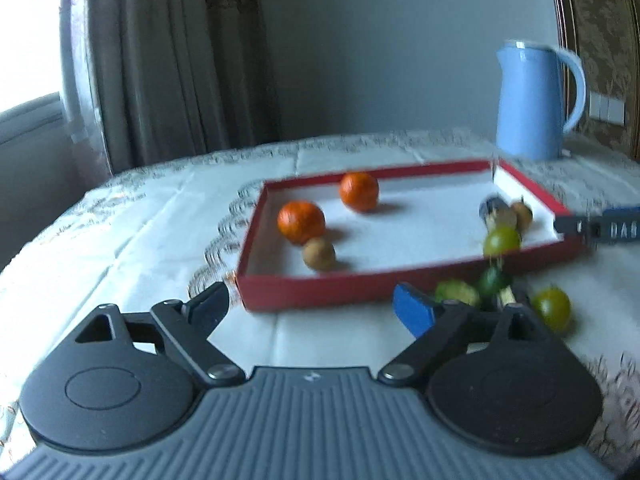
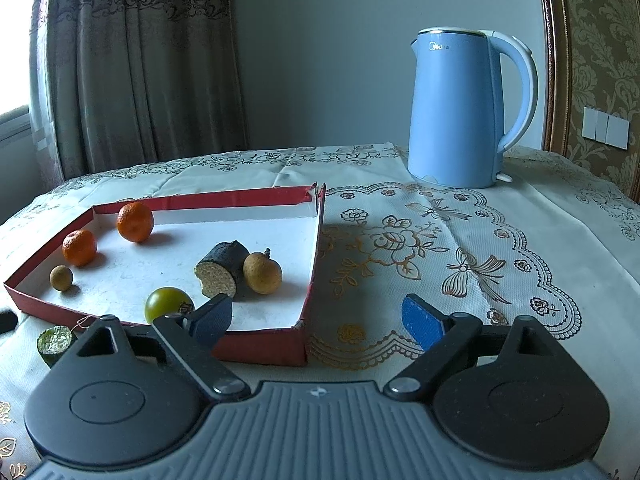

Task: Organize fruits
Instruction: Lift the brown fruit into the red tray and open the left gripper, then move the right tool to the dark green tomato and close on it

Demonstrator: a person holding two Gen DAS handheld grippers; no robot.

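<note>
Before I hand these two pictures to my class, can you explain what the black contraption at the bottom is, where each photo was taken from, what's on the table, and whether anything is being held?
Each picture comes from a camera mounted on a hand-held grabbing tool; a person carries one in each hand. The black parts below are the tool's two fingers. The left gripper and right gripper both stand open, holding nothing. On the patterned tablecloth sits a shallow red tray containing two oranges, two small brown fruits, a green fruit and a dark cut chunk. More green fruits lie outside the tray. A blue kettle stands behind.
</note>
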